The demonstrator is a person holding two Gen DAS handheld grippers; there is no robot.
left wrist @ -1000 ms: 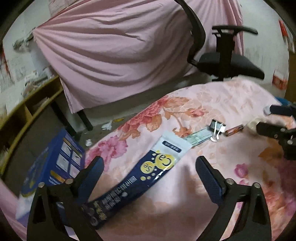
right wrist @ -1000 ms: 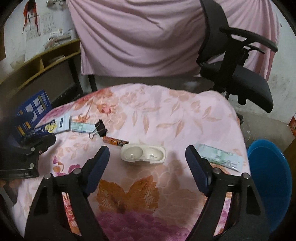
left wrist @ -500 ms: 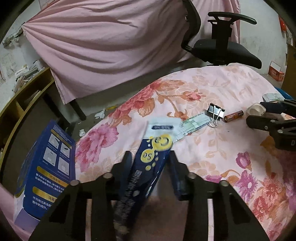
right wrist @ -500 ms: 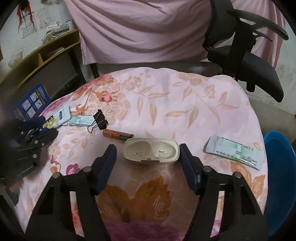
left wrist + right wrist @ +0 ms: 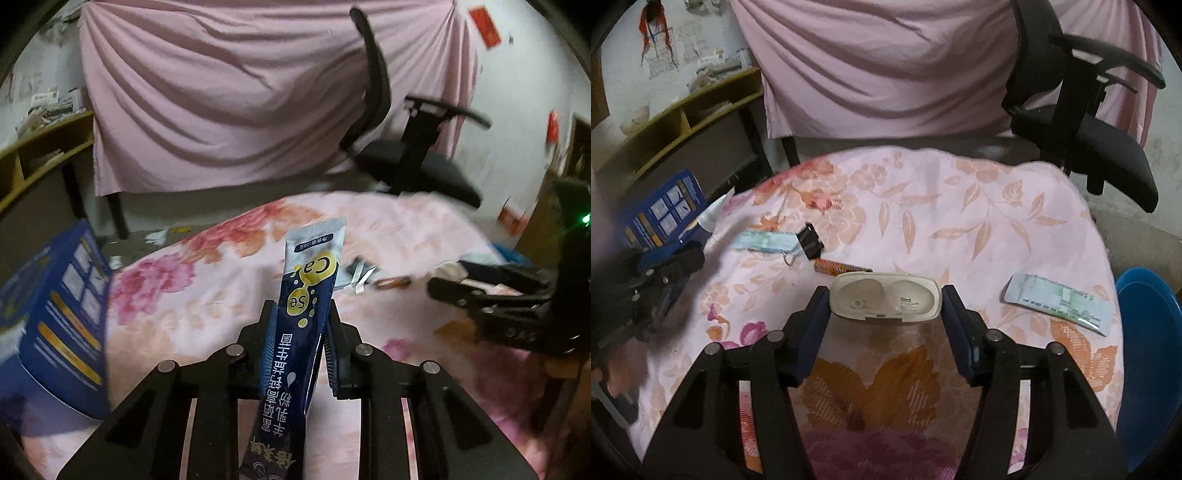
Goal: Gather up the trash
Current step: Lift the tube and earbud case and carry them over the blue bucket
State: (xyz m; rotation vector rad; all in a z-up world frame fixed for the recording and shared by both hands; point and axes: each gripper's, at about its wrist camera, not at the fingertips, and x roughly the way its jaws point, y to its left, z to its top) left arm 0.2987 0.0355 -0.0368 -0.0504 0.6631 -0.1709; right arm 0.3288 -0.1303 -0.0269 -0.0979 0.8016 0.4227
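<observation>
Left gripper (image 5: 298,338) had just been closing and clamped a blue sachet (image 5: 303,317), lifted off the floral tabletop (image 5: 960,206), top end up. Right gripper (image 5: 884,308) had just been closing around a white plastic case (image 5: 884,300) on the tabletop, pads at both its ends. Battery (image 5: 838,266), binder clip (image 5: 809,242) and another sachet (image 5: 1060,303) lay nearby.

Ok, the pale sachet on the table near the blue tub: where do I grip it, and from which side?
Grip the pale sachet across its narrow width, about mid-length, coming down from above. It lies flat on the floral cloth with nothing raised to pinch; the soft cloth will probably let the pads press in beside both long edges.
</observation>
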